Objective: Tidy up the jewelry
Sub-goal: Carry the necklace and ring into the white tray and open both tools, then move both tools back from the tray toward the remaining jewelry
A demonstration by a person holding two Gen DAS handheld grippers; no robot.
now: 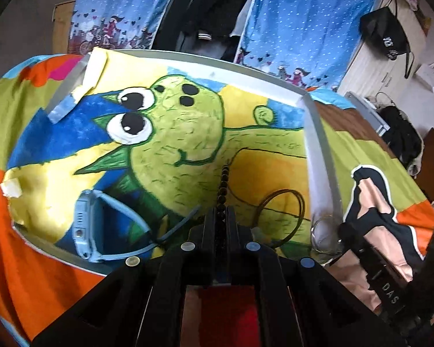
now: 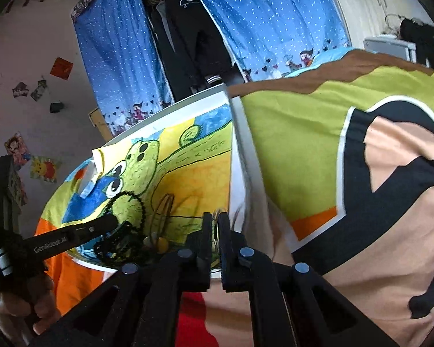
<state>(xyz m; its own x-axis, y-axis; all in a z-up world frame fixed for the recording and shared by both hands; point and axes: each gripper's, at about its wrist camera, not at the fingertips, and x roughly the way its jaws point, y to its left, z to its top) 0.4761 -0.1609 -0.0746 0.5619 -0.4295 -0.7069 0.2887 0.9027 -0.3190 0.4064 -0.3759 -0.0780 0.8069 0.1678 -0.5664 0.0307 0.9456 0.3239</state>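
Note:
A painted board with a grey rim (image 1: 318,144) lies on a colourful bedspread and shows a green cartoon creature. My left gripper (image 1: 220,217) is shut on a black bead string (image 1: 223,185), which stretches forward over the painting. In the right wrist view the same bead string (image 2: 136,205) loops out from the left gripper (image 2: 114,221). My right gripper (image 2: 215,222) is shut on a clear bangle (image 2: 216,231) at the board's near right edge. The clear bangle (image 1: 324,237) also shows in the left wrist view beside one of the right gripper's fingers (image 1: 370,260).
A light blue smartwatch (image 1: 86,225) lies on the board's near left part. A thin dark bangle (image 1: 283,214) rests between the two grippers. Small pale pieces (image 2: 156,243) sit near the front rim. Blue dotted curtains (image 1: 303,23) hang behind the bed.

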